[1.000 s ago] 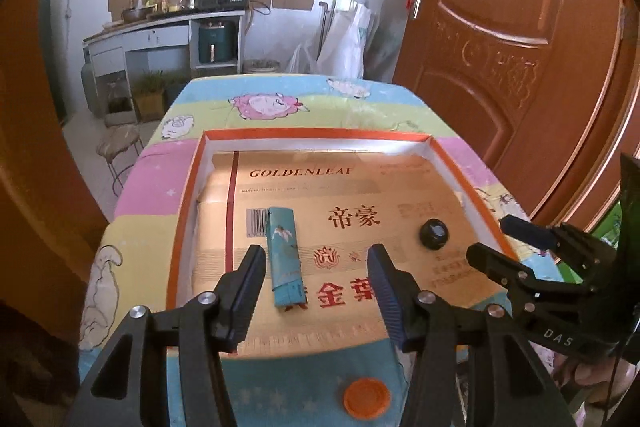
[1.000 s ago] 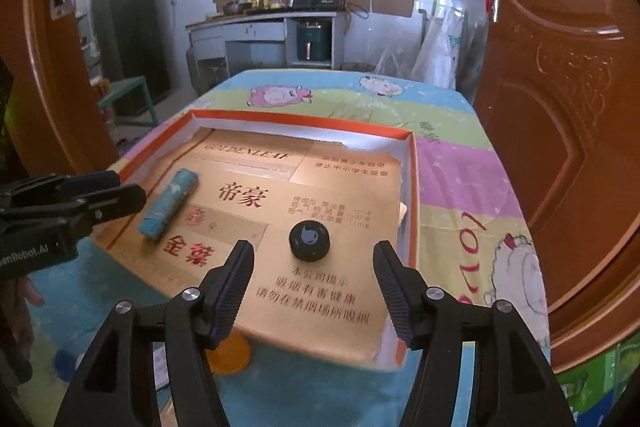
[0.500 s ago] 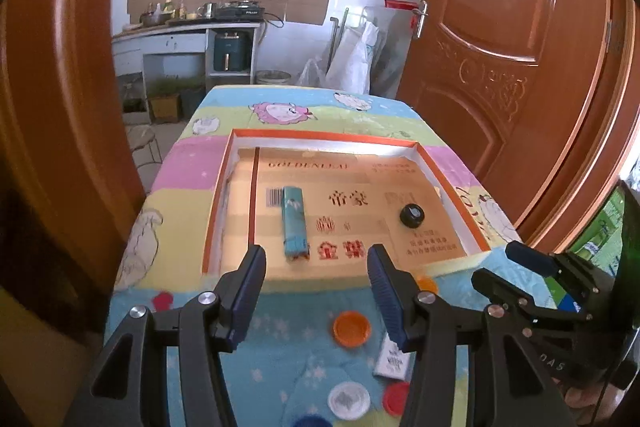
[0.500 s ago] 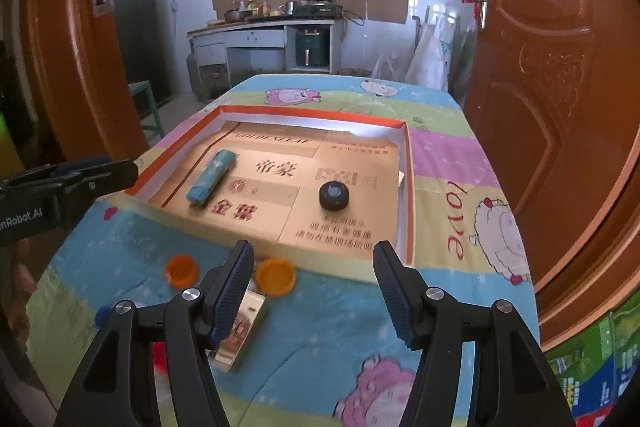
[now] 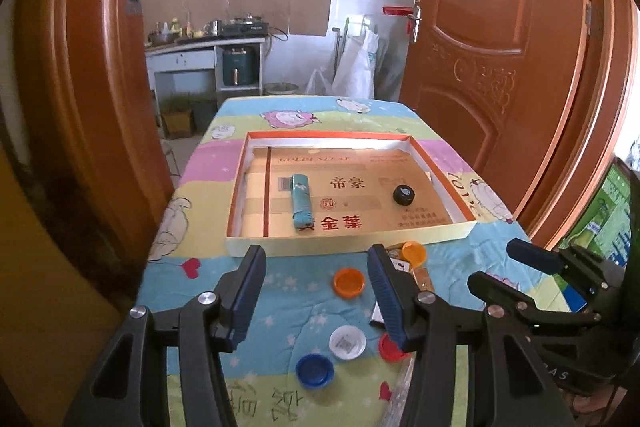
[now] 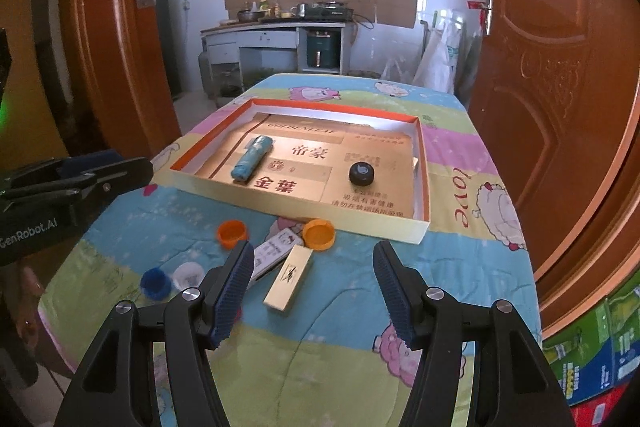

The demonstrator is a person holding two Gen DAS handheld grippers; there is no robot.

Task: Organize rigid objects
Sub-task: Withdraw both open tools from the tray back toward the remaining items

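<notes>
The surface [image 6: 460, 255] has a bright cloth with cartoon sheep, stars and hearts on it. A flat tray [image 6: 304, 215] with an orange rim sits in the middle of it. Inside the tray lie a blue-green lighter [image 6: 252, 159] on the left and a round black cap [image 6: 362, 174] on the right, well apart.

In front of the tray, on the cloth, are two orange caps [image 5: 349, 282], a white cap [image 5: 347, 342], a blue cap [image 5: 315, 371], a red cap [image 5: 389, 347], a gold box [image 6: 289, 277] and a white box [image 6: 274, 251].

The left tool [image 5: 316, 301] is wide and holds nothing. The right tool [image 6: 314, 301] is wide and holds nothing too.

Big brown wooden doors [image 6: 560, 87] stand on both sides. Far back is a white wall and a counter [image 6: 272, 31] with pots and bottles.
</notes>
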